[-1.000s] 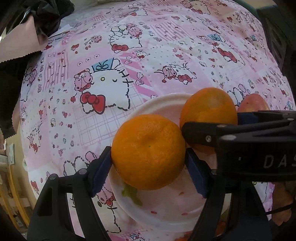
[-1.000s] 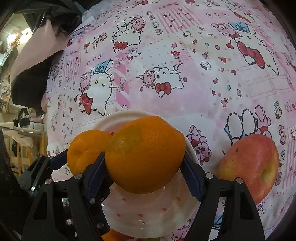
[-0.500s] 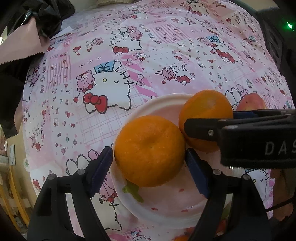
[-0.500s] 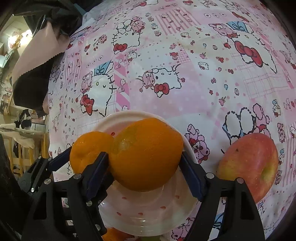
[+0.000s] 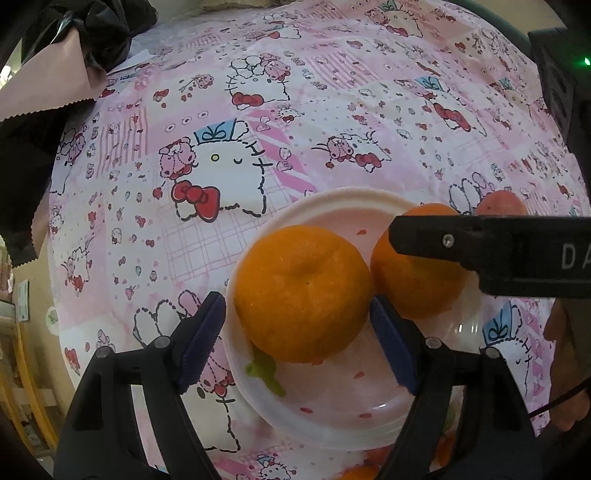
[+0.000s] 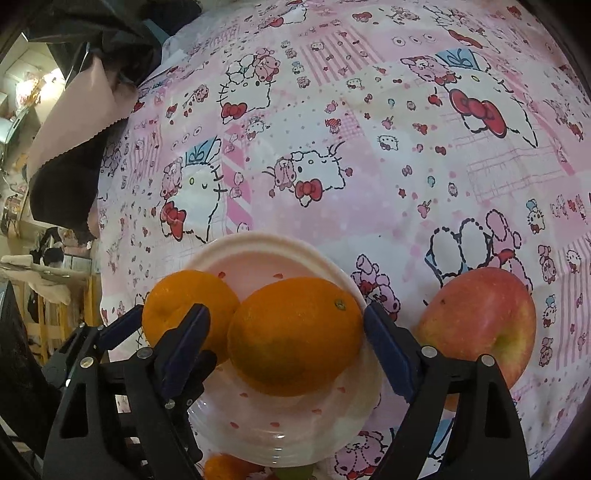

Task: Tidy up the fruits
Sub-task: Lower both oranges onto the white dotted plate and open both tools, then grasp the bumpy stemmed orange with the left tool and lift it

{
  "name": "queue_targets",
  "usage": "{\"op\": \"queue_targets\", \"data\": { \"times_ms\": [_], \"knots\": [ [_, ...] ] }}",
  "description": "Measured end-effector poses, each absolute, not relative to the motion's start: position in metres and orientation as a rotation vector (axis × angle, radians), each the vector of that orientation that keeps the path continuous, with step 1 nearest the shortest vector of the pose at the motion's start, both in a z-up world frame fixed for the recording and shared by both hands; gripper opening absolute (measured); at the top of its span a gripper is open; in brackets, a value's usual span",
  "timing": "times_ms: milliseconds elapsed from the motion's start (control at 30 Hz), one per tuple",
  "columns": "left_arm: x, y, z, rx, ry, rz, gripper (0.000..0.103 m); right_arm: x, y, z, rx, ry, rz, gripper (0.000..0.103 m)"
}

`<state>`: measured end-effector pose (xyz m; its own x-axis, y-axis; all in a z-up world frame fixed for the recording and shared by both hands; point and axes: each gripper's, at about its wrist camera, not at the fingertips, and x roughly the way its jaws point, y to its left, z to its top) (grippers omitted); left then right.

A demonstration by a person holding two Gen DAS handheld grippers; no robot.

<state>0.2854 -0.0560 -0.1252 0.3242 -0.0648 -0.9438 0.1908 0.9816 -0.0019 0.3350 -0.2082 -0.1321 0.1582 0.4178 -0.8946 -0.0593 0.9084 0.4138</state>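
Note:
Two oranges lie side by side on a white plate with red specks. My left gripper straddles the left orange; its jaws are open, with a gap at the left pad. My right gripper straddles the right orange. Its jaws are opening, and the left pad stands off the peel. The plate rim curves behind both fruits. A red apple lies on the cloth just right of the plate.
A pink cartoon-print tablecloth covers the table. A black bag and pink paper lie at the far left corner, by the table's left edge. Another orange fruit peeks out under the plate's near rim.
Both oranges have sunk onto the plate. The left jaws came off their orange first; the right jaws have just spread away from theirs.

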Motion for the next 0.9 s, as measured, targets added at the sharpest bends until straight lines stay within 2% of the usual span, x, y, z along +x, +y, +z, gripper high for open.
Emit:
{"op": "queue_targets", "data": {
  "times_ms": [533, 900],
  "knots": [
    [0.265, -0.047, -0.076, 0.007, 1.155, -0.171, 0.078, 0.317, -0.238, -0.083, 0.36, 1.268, 0.348, 0.088],
    [0.183, -0.039, -0.038, -0.035, 1.127, -0.192, 0.078, 0.239, -0.255, -0.048, 0.33, 1.193, 0.354, 0.088]
  ]
}}
